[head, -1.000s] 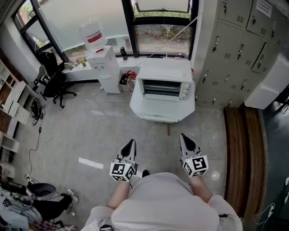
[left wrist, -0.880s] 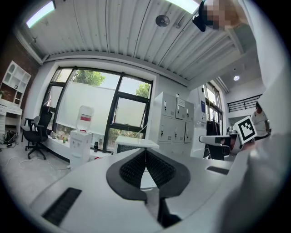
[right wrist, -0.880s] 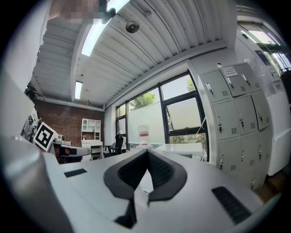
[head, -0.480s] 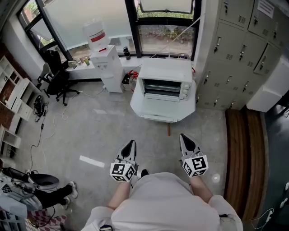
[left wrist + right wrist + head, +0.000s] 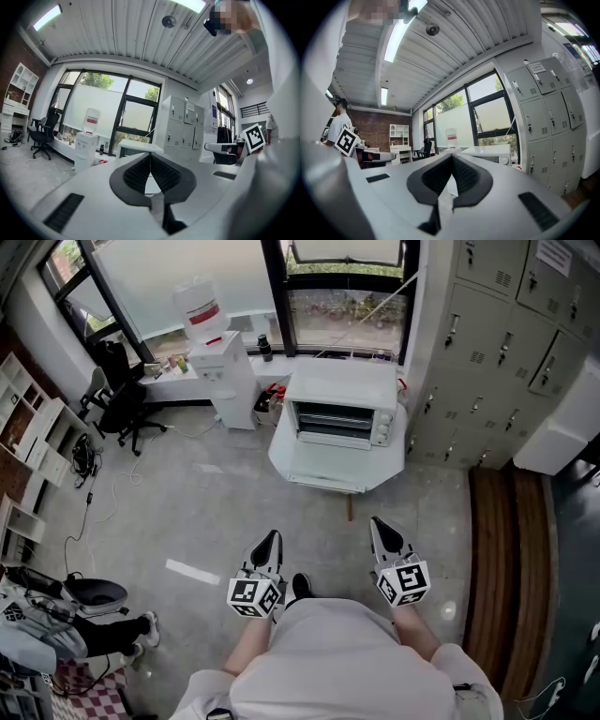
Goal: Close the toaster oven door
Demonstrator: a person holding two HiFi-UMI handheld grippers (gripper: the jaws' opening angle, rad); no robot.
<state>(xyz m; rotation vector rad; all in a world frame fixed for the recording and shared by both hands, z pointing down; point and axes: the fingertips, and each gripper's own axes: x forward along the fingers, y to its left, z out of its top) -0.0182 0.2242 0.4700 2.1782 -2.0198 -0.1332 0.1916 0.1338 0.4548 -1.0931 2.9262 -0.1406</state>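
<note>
A white toaster oven (image 5: 339, 418) stands on a white table (image 5: 298, 463) by the window, far ahead of me. Its cavity with wire racks faces me, and the door looks folded down in front. My left gripper (image 5: 269, 538) and right gripper (image 5: 379, 525) hang side by side over the floor near my body, well short of the table. Both are shut with nothing between their jaws. In the left gripper view the closed left gripper (image 5: 150, 157) points toward the oven (image 5: 136, 149). The right gripper view shows the oven (image 5: 492, 152) beyond the closed right gripper (image 5: 451, 158).
A water dispenser (image 5: 220, 371) stands left of the table, with an office chair (image 5: 122, 407) further left. Grey lockers (image 5: 487, 343) line the right wall, above a wooden strip (image 5: 511, 568). A person's legs (image 5: 103, 634) show at lower left. Grey floor lies between me and the table.
Both grippers keep their place and stay shut. My shoe has come forward between them, and the room has slid slightly in the head view.
</note>
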